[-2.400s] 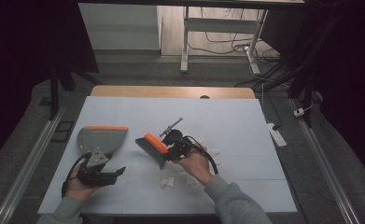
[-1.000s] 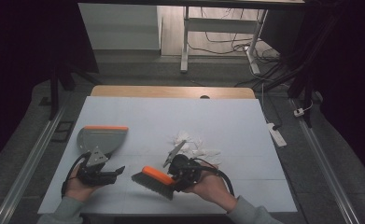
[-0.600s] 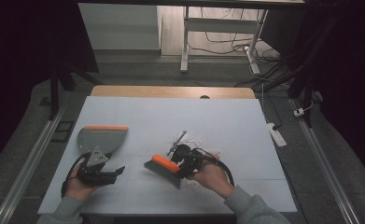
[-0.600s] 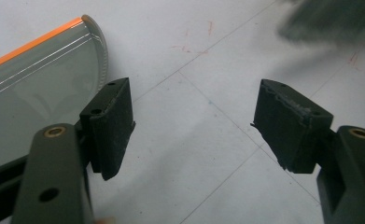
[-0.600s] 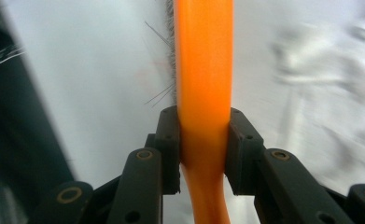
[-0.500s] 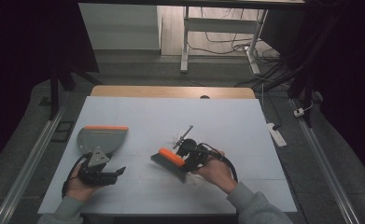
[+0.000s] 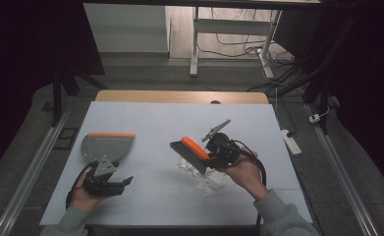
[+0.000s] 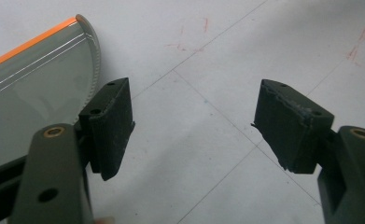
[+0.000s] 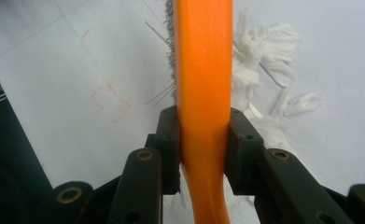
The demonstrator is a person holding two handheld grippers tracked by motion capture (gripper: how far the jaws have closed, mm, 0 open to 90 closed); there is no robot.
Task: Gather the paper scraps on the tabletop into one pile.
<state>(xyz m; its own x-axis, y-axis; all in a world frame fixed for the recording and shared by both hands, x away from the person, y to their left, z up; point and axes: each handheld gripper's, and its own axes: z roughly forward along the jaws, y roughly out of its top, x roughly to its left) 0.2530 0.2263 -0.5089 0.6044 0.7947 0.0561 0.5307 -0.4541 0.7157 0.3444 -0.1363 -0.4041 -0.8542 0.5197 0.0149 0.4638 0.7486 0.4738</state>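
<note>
Two tongs are at work on the white bench point(image 7: 145, 118). Compared with half a second ago, the right tongs point(image 7: 213, 156) and the brush point(image 7: 192, 151) they carry have travelled to the right and a little farther up the bench, so the brush now sits over the heap of white paper scraps point(image 7: 206, 178) near the middle; a second ago it was lower and nearer the front edge. The left tongs point(image 7: 117, 183) and the grey dustpan point(image 7: 107, 145) with its orange lip have not shifted.

From above, the brush bristles partly cover the scraps, and whether they touch the paper cannot be told. In the right gripper view the brush point(image 9: 203, 70) runs out of the top edge, its handle disappears below the pads, and only a fringe of bristles shows at its left side, with scraps point(image 9: 264, 51) beyond. In the left gripper view the dustpan point(image 8: 35, 88) is cut off by the left edge.

The right hand point(image 7: 246, 172) reaches in from the lower right, its tongs point(image 9: 203, 149) clamped tight on the orange brush handle. The left hand point(image 7: 84, 192) rests low at the front left, just below the dustpan, its tongs point(image 8: 194, 126) spread wide over bare bench with nothing between them.
</note>
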